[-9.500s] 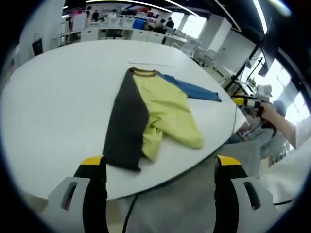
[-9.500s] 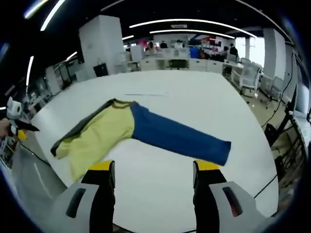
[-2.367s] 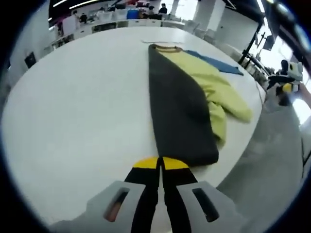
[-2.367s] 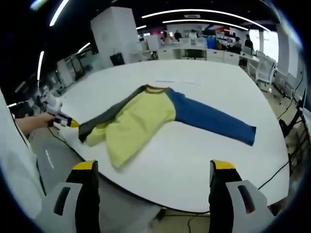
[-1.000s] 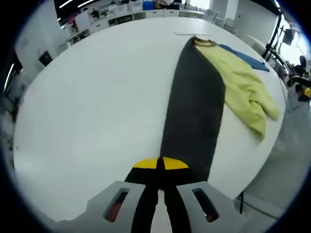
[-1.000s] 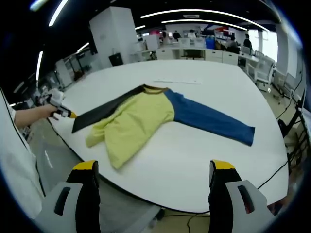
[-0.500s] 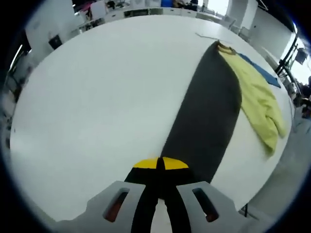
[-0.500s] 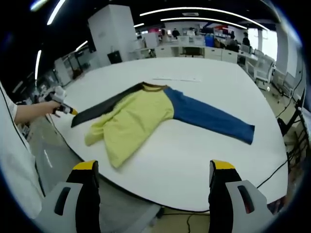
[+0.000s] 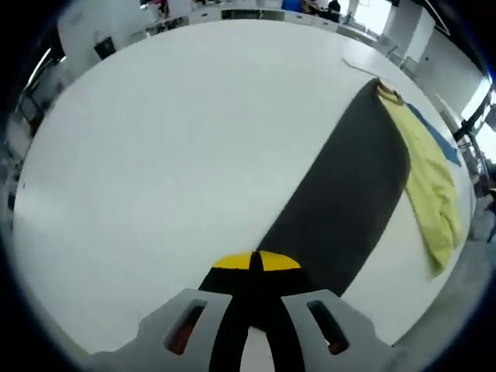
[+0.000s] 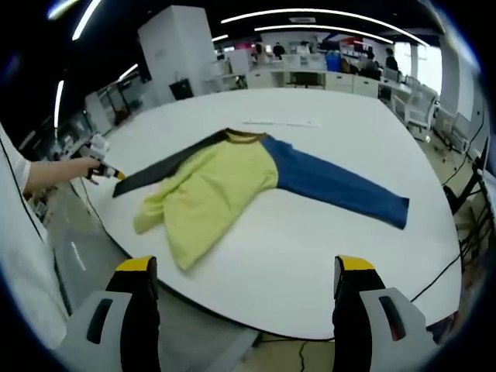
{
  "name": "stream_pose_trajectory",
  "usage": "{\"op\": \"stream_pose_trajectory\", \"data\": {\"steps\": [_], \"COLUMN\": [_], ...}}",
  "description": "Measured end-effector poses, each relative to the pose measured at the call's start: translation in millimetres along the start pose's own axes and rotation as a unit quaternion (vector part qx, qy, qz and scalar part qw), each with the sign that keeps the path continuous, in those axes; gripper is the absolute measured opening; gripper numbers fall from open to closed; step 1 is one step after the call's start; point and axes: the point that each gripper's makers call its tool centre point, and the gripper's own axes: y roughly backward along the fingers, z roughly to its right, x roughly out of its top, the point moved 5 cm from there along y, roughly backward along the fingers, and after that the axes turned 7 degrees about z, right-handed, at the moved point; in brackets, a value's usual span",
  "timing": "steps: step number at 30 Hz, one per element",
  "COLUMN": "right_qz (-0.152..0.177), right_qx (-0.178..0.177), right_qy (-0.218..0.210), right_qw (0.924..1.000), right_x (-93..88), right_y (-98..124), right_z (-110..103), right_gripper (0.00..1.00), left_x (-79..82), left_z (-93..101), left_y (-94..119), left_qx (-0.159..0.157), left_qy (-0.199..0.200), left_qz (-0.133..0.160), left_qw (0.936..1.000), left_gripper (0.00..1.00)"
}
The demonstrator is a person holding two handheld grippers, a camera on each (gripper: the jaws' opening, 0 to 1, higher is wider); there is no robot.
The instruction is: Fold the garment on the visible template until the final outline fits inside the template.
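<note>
A long-sleeved garment lies on the white table (image 10: pixel 325 256). It has a yellow body (image 10: pixel 213 194), a blue sleeve (image 10: pixel 333 190) and a dark grey sleeve (image 9: pixel 349 194). My left gripper (image 9: pixel 257 260) is shut on the cuff of the dark sleeve, which stretches flat and straight away from it to the brown collar (image 9: pixel 385 87). In the right gripper view the left gripper (image 10: pixel 108 172) is at the table's left edge, held by a hand. My right gripper (image 10: pixel 246 271) is open over the near table edge, well short of the yellow hem, with nothing between its fingers.
A thin pale strip (image 10: pixel 283 122) lies on the table just beyond the collar. A person's white sleeve (image 10: pixel 23 256) fills the left side. Desks, chairs and people stand in the far background. A cable (image 10: pixel 434 275) hangs off the table's right edge.
The left gripper closed on the dark sleeve's cuff and drew it outward, away from the yellow body, until it lies stretched straight. The right gripper has stayed open and nearly still.
</note>
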Motion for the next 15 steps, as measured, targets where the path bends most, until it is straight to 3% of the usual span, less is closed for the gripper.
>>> {"op": "stream_pose_trajectory", "data": {"steps": [15], "right_qz": [-0.009], "right_qx": [0.002], "right_qy": [-0.002], "right_qw": [1.0], "right_x": [0.1], "right_y": [-12], "right_z": [-2], "right_gripper": [0.94], "left_x": [19.9], "left_z": [-23.1], "left_y": [-15], "left_qx": [0.036], "left_qy": [0.037], "left_qz": [0.015], "left_qw": [0.9985], "left_gripper": [0.0]}}
